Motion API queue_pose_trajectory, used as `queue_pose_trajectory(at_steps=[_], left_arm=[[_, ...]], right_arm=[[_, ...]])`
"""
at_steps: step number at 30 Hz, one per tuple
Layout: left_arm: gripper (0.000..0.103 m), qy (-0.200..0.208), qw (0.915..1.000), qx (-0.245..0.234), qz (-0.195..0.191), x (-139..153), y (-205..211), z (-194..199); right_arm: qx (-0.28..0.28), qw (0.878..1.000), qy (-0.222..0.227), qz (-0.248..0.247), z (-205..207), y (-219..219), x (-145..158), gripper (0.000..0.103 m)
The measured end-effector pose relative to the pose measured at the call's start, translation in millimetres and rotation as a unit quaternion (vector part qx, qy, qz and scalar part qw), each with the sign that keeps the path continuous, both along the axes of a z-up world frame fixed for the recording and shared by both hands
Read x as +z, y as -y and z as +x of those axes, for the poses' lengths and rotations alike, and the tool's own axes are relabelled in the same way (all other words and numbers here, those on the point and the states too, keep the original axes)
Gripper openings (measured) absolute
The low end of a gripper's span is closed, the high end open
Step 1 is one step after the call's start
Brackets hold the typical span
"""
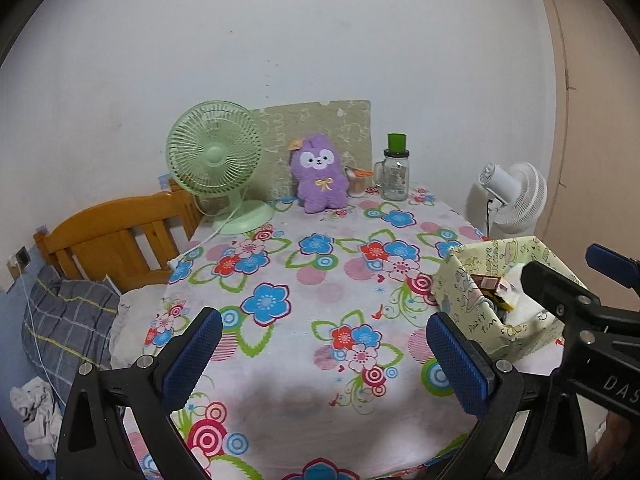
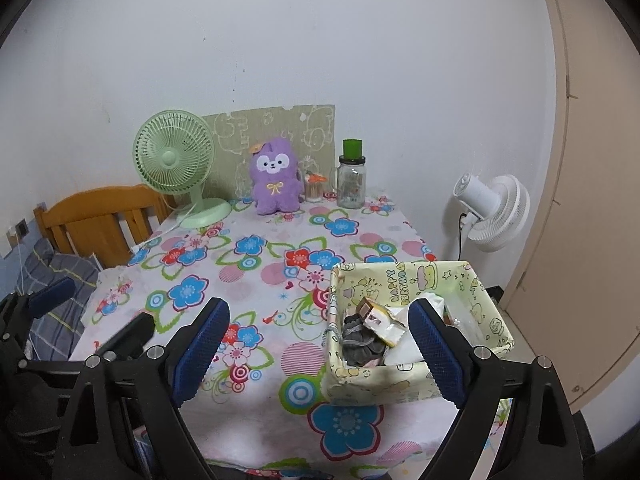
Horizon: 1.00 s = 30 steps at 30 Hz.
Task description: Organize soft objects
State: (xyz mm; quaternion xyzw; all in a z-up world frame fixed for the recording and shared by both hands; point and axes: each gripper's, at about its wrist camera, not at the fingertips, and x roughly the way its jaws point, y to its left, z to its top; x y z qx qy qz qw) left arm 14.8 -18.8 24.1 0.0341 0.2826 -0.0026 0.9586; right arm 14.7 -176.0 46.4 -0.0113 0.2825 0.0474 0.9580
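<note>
From your left wrist camera, your left gripper point(image 1: 324, 360) hangs over the near edge of the table point(image 1: 320, 304) with its fingers spread wide and nothing between them. The purple plush point(image 1: 319, 174) sits upright at the far edge, leaning toward the wall between the green fan point(image 1: 216, 160) and the glass jar point(image 1: 395, 174), so it looks like the soft thing left to gather. The fabric basket point(image 1: 476, 312) stands at the right edge, and your right gripper's arm reaches in above it.

From your right wrist camera, your right gripper point(image 2: 320, 352) is also splayed and empty, one finger point(image 2: 434, 350) hovering above the basket's point(image 2: 400, 276) open mouth. Inside lie a grey cloth point(image 2: 360, 340), a small packet point(image 2: 378, 318) and something white. The plush point(image 2: 276, 180) is well apart from it, across the table point(image 2: 256, 280); you would probably have to reach far past the fan's cord.
</note>
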Motion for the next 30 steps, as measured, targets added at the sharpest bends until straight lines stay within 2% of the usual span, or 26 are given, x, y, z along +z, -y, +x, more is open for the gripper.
queue_pose_trajectory(at_steps=[12, 17, 30], left_arm=[[0.103, 0.020, 0.9997, 0.012, 0.004, 6.0, -9.6, -17.1], [0.103, 0.028, 0.9996, 0.005, 0.004, 10.5, -7.9, -22.3], [0.103, 0.029, 0.9995, 0.009, -0.002, 11.8, -9.6, -24.2]], right_arm=[[0.002, 1.000, 0.014, 0.000, -12.2, 1.9, 4.2, 0.093], [-0.008, 1.000, 0.026, -0.003, -16.8, 5.4, 6.8, 0.097], [-0.012, 1.000, 0.028, -0.004, -18.1, 7.2, 8.7, 0.097]])
